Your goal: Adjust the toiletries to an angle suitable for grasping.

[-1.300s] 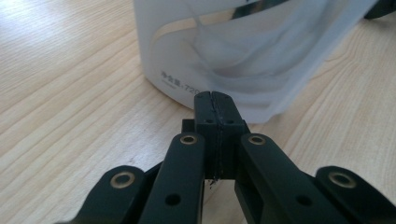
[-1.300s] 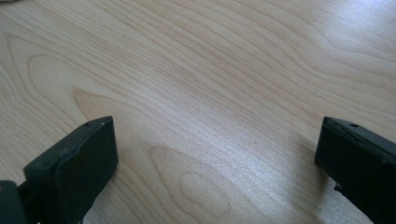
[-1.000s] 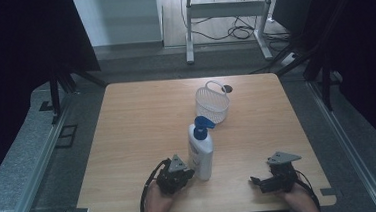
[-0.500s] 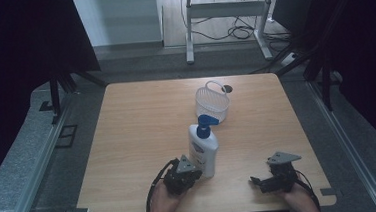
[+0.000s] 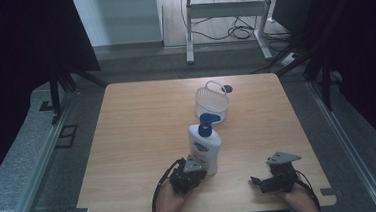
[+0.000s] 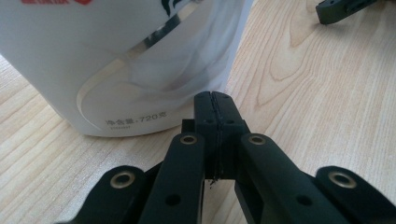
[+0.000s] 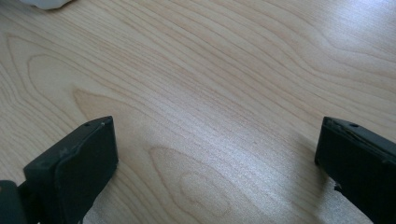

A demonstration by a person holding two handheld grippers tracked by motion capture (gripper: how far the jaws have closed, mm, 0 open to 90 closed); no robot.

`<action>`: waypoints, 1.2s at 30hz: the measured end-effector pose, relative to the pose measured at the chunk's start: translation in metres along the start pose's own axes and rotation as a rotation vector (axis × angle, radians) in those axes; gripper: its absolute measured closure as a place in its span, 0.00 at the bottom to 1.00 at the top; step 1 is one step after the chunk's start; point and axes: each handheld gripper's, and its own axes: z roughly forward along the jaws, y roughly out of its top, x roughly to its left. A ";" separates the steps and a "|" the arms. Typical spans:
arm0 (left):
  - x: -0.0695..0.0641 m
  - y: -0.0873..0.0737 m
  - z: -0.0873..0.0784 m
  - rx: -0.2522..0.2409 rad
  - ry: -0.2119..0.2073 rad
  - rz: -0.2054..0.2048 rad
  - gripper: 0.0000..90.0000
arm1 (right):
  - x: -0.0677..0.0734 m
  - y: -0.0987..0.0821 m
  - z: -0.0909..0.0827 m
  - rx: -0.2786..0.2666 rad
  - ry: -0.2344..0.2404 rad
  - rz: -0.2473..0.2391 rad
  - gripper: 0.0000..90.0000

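So the left gripper [image 6: 215, 100] has its jaws pressed tight together with nothing between them, tips parked right at the base of the white pump bottle [image 5: 204, 144], which stands upright with its blue pump on the wooden table [image 5: 138, 139], near the front edge and just this side of the white wire basket [image 5: 212, 103]. The right gripper [image 5: 273, 180] sits low over bare wood off to the right, well apart from the bottle, jaws spread wide and holding nothing

The bottle [image 6: 126, 60] is cut off by the left gripper view's top edge.
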 end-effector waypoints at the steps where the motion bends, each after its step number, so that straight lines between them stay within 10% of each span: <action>1: 0.000 0.000 -0.001 0.000 0.001 0.002 0.99 | 0.000 0.000 0.000 0.000 0.000 0.000 0.00; 14: 0.002 -0.002 -0.018 -0.008 0.019 0.001 0.91 | 0.000 0.000 0.000 0.000 0.000 0.000 0.00; 36: -0.005 -0.023 -0.053 -0.010 0.116 0.007 0.38 | 0.000 0.000 0.000 0.000 -0.001 0.000 0.00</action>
